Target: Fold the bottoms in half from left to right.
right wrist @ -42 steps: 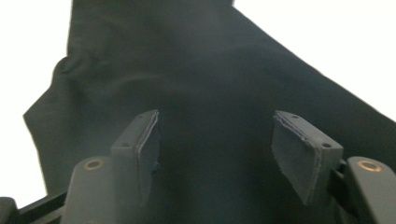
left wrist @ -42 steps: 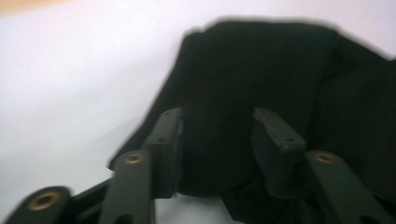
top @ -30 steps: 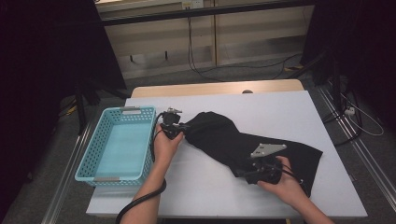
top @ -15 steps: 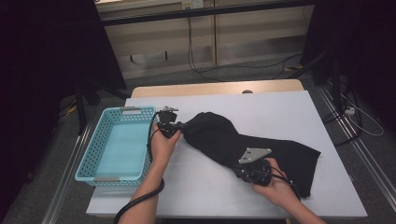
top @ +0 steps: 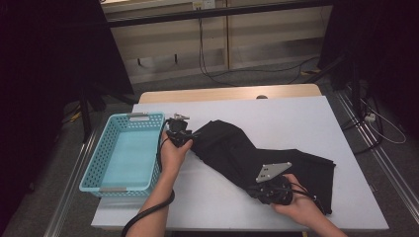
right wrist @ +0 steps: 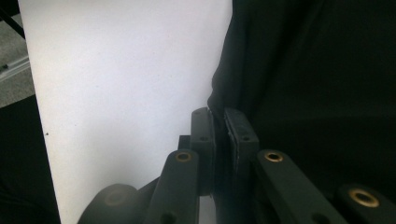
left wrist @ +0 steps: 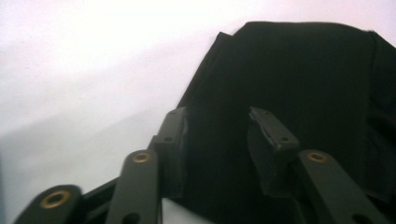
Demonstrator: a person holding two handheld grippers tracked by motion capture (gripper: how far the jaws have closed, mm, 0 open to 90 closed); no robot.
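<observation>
Two grippers are on one black cloth (top: 257, 153) that lies flat on the white surface (top: 306, 118). The left gripper (top: 190, 138) sits at the far left end of the cloth. In the left gripper view its jaws stand apart, with the cloth (left wrist: 299, 79) lying between them and stretching out ahead of them. Its left jaw rests right at the cloth's edge, where the bare surface (left wrist: 84, 70) begins. The person's left hand (top: 173, 150) wraps around this gripper from behind.

The right gripper (top: 254, 190) is at the near edge of the cloth, well apart from the left one. In the right gripper view its jaws are squeezed together on a fold at the edge of the cloth (right wrist: 317, 70). The cloth spreads out to the right of those jaws, and the bare white surface (right wrist: 121, 79) lies to their left. A grey three-cornered plate sits on top of this gripper. The person's right hand (top: 296, 205) holds it from the near side.

A blue basket (top: 123, 153) stands on the surface just to the left of the left gripper, close by the left hand.
</observation>
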